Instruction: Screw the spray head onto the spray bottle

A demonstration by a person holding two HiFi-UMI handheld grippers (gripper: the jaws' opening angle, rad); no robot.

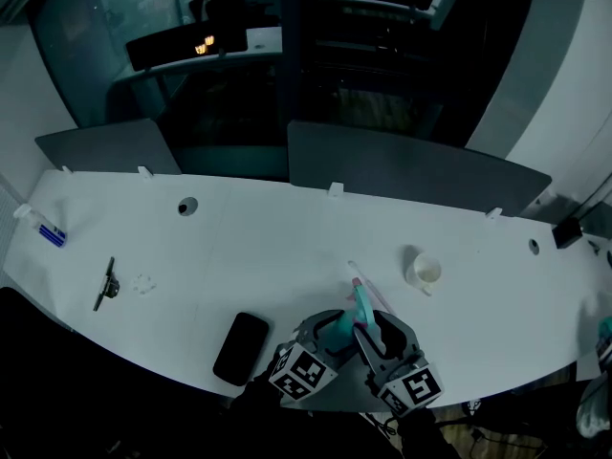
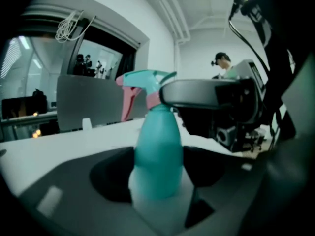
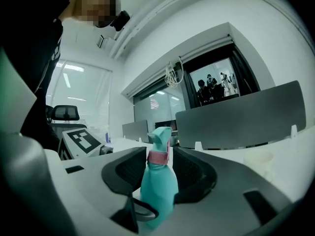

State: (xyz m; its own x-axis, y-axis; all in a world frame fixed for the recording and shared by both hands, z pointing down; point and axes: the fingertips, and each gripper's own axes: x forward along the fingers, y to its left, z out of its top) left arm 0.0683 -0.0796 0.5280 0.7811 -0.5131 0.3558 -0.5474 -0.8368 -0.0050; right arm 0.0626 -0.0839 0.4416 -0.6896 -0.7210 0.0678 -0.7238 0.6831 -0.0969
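1. The left tool [image 2: 158, 173] has its jaws set wide and closed on the rounded body of the teal plastic spray bottle [image 2: 157, 146]. The body fills the gap between them.
2. The right tool [image 3: 158, 166] has its jaws either side of the pink collar [image 3: 158, 157] at the foot of the teal spray head [image 2: 147, 80]. They appear to press on it, so I judge this a grip on the spray head.
3. The spray bottle stands roughly upright between the two tools, over the near edge of the white table [image 1: 287, 247], about mid-width. No view shows whether its base rests on the table.
4. The spray head already sits on the neck. How far it is threaded cannot be told.
5. Risk: if the collar sits tilted on the neck, turning it would cross the threads and jam it.
6. Risk: the smooth, tapering body could spin or slide in the left tool while the collar turns, so nothing tightens.
7. Risk: the narrow collar gives the right tool little purchase, and the pink trigger [image 2: 129, 102] could catch a jaw partway round.
8. Risk: a slip this near the edge could send the spray bottle off the table, or left onto the black phone [image 1: 241, 347].
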